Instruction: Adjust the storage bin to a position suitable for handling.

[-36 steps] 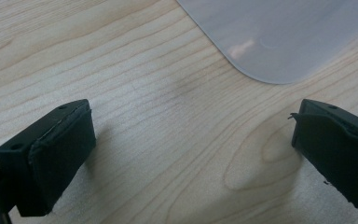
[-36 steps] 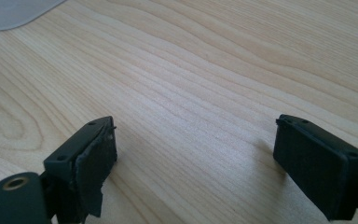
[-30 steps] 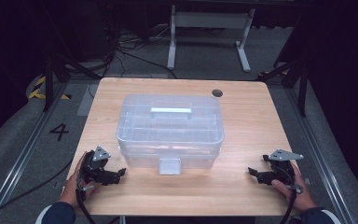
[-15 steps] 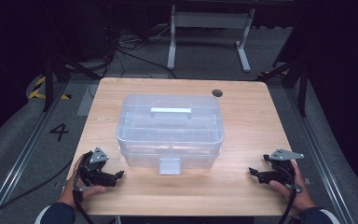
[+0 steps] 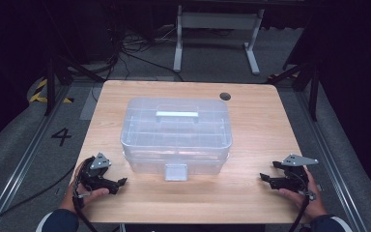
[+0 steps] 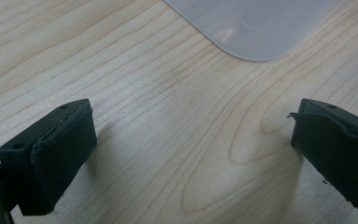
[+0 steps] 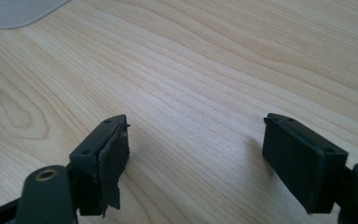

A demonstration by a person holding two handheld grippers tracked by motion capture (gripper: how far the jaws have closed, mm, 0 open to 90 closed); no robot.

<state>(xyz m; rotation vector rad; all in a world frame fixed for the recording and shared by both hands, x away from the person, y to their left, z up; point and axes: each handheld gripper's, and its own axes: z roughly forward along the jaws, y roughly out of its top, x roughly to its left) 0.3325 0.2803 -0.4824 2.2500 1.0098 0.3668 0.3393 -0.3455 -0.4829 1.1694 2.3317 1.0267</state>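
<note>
Clear plastic box (image 5: 176, 134) sits mid-table (image 5: 261, 140), lid on. Left gripper (image 5: 118, 183) just beside its near-left corner, jaws spread, nothing between. Right gripper (image 5: 264, 178) near the right edge, apart from box, jaws just been closing, gap bare.

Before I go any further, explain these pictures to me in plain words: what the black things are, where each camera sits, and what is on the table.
A person sits at a wooden table and holds a black two-jaw claw in each hand. The high view looks down from above: the left claw at bottom left, the right claw at bottom right. The other two pictures come from cameras riding on the claws, looking along their own jaws. In the middle of the table stands a clear plastic storage box with its lid on, a handle on top and a latch facing the person. Both claws rest open on the bare wood and hold nothing. The right claw's jaws have just been closing a little, with nothing between them.
</note>
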